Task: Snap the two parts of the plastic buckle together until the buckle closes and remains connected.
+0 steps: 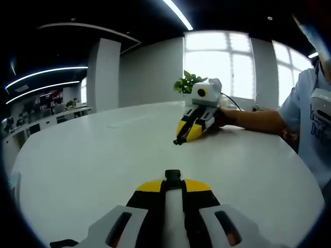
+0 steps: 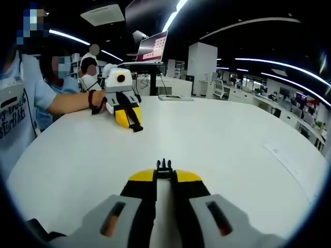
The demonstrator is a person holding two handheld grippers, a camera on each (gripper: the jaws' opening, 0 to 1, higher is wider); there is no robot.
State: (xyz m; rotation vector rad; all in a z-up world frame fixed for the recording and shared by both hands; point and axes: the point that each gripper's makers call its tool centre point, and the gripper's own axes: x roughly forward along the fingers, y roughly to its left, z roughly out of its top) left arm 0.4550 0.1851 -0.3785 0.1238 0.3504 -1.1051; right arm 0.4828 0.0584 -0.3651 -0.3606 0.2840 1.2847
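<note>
white desk [image 1: 103, 155], broad and curved, is spread under both grippers in a large open office with ceiling light strips and bright windows. in the left gripper view, the left gripper [image 1: 172, 178] is seen with its jaws clenched on a small black buckle part [image 1: 172, 175], blunt and squarish at the tip, which looks like the socket half. in the right gripper view, the right gripper [image 2: 164, 168] is seen with its jaws clenched on the other black buckle part [image 2: 164, 165], whose pronged end points forward. each gripper is also seen from the opposite camera, resting low at the desk, held by a person's hand [image 2: 97, 101], and facing the other across bare desk; they are well apart. beyond them a potted plant [image 1: 187, 82] is seen by the window, and a laptop [image 2: 152, 49] on a stand. the task is judged to be at an early stage: both halves are gripped and roughly facing, but nothing is joined; the approach, the alignment of prongs with socket and the snap are all left.
</note>
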